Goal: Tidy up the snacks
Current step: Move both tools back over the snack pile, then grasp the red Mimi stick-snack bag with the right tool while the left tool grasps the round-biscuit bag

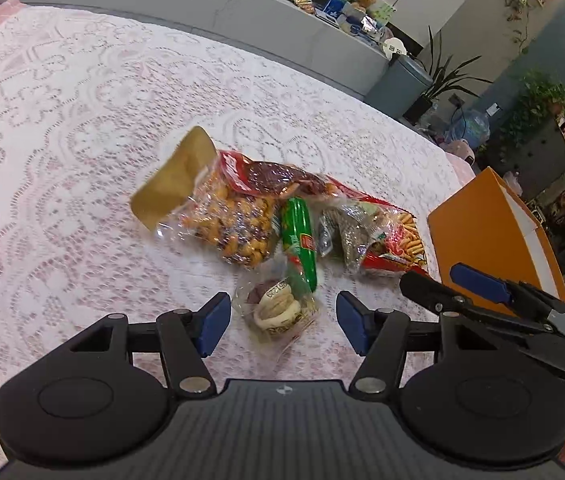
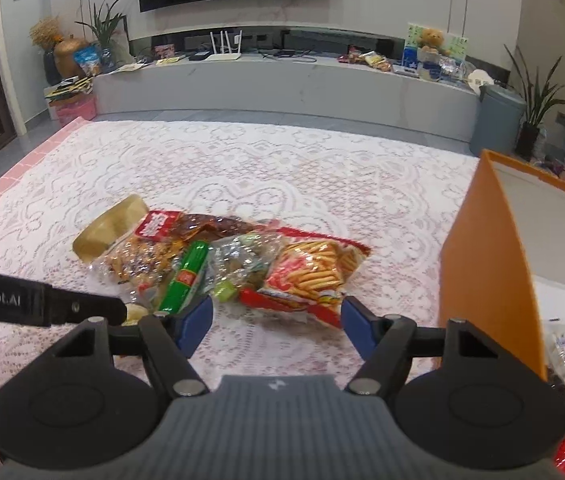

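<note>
1. The left hand-held gripper [image 1: 283,326] hovers with its jaws spread wide on either side of a small clear cookie pack [image 1: 282,312] at the near edge of the snack pile; nothing is gripped. The right hand-held gripper [image 2: 276,326] is also spread and empty, facing the red stick-snack bag [image 2: 314,276].
2. The snacks lie heaped on the lace-covered counter [image 1: 82,128]: a pretzel bag [image 1: 230,224] at the left, a green tube [image 1: 298,244] in the middle, a seed pouch [image 1: 346,232] and the red bag to the right. An orange box [image 2: 486,276] stands just right of the pile, with packets already inside it.
3. Risk: the cookie pack's film is loose and slippery. If the jaws close only on the crinkled wrapper, it may slide out on the lift.
4. Risk: the green tube touches or overlaps the far end of the cookie pack. A deep reach could catch both, or roll the tube away.
5. Risk: squeezing hard would likely crush the cookies.
6. Risk: the two grippers sit close together, the right one's fingers just right of the left one's. Moving both toward the box at once could make them collide.
7. Risk: the lace cloth could snag a fingertip that scrapes low, dragging the pile.
</note>
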### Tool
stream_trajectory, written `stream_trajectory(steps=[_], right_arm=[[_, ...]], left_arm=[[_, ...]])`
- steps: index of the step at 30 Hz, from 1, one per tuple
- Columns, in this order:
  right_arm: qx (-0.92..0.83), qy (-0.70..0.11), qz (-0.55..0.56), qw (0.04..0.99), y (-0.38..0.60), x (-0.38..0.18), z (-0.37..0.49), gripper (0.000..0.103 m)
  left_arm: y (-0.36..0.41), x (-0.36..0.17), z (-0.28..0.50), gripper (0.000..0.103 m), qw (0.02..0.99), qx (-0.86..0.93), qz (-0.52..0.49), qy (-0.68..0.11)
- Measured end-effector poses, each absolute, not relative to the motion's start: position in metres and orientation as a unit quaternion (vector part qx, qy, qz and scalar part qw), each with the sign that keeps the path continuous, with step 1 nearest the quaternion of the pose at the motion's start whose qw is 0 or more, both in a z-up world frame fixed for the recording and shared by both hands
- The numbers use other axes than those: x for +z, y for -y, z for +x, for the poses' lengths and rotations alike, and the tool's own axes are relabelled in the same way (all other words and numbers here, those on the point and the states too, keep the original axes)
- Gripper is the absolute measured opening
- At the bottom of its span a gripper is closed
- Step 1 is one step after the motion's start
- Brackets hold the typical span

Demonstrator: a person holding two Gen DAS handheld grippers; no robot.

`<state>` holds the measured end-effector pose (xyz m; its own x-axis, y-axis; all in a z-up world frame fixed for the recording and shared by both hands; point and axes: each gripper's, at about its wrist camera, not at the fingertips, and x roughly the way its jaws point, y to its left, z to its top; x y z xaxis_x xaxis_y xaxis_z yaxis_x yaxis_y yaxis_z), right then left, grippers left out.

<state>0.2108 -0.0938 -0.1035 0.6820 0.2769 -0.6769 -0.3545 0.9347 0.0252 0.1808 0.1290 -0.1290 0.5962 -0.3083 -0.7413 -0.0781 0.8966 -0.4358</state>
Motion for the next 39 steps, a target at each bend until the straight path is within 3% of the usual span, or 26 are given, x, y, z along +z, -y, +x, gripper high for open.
stream_trajectory(steps=[15,19,23,27,31,33,34,39], right_arm=[[0.134,-0.342,-0.07,0.928,0.09,-0.114,0.229,0.069],[0.123,-0.348,-0.065,0.927,0.09,-0.119,0.241,0.07],[0.122,-0.355,-0.055,0.925,0.091,-0.125,0.251,0.07],[0.13,-0.368,-0.037,0.92,0.093,-0.127,0.257,0.078],[0.138,-0.387,-0.027,0.911,0.092,-0.136,0.261,0.078],[0.139,-0.382,-0.029,0.913,0.092,-0.135,0.261,0.072],[0.143,-0.383,-0.025,0.912,0.092,-0.134,0.261,0.058],[0.148,-0.387,-0.033,0.909,0.09,-0.133,0.255,0.049]], left_arm=[[-0.104,-0.144,0.192,0.071,0.872,-0.048,-0.168,-0.458],[-0.101,-0.145,0.193,0.062,0.876,-0.055,-0.154,-0.454],[-0.098,-0.144,0.194,0.061,0.879,-0.06,-0.14,-0.452],[-0.099,-0.143,0.193,0.06,0.881,-0.064,-0.137,-0.449],[-0.098,-0.14,0.193,0.06,0.884,-0.068,-0.133,-0.443],[-0.098,-0.139,0.192,0.06,0.886,-0.07,-0.131,-0.439],[-0.099,-0.139,0.192,0.06,0.886,-0.071,-0.131,-0.439],[-0.102,-0.138,0.19,0.06,0.886,-0.071,-0.137,-0.438]])
